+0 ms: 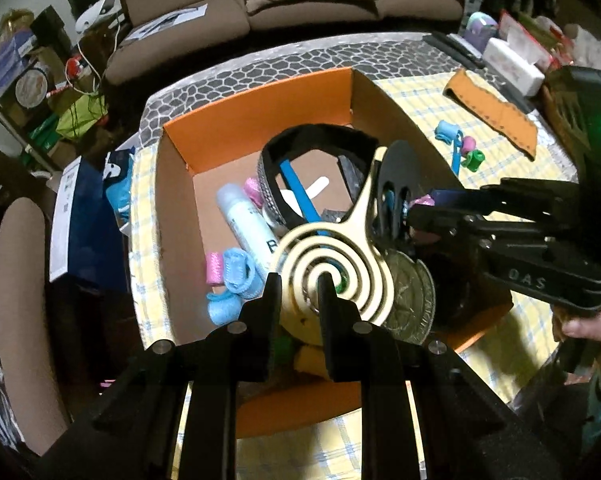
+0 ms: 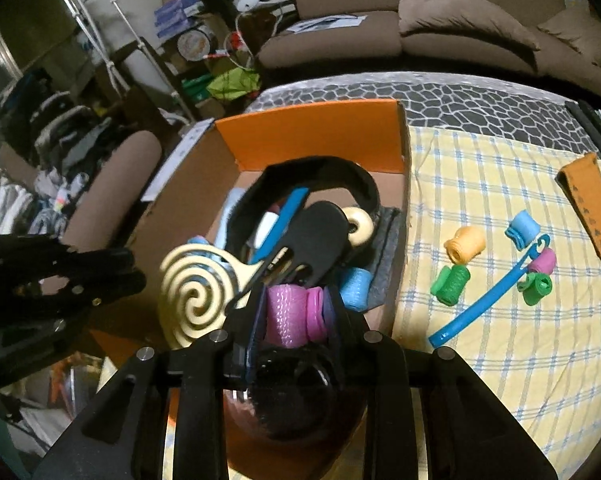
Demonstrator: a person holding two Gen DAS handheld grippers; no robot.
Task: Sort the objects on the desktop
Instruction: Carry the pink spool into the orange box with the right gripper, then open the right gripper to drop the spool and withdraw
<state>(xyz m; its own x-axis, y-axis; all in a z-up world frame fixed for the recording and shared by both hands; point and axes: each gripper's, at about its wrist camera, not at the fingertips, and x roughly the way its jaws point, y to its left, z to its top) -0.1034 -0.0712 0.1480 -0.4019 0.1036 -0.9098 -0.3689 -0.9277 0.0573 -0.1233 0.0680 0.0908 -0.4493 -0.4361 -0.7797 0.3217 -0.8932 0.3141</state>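
Clenching my right gripper (image 2: 296,312) on a pink roller (image 2: 294,312) above the box (image 2: 312,136) (its bin), left gripper (image 1: 298,292) gripping the spiral spoon (image 1: 332,276).

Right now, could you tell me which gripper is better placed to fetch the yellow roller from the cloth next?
Probably the right gripper: the yellow roller lies on its side of the orange box. However, its jaws hold a pink roller, while the left gripper grips the spiral piece.

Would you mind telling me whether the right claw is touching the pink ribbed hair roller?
Touching: the right wrist view shows the right claw clamping the pink ribbed hair roller.
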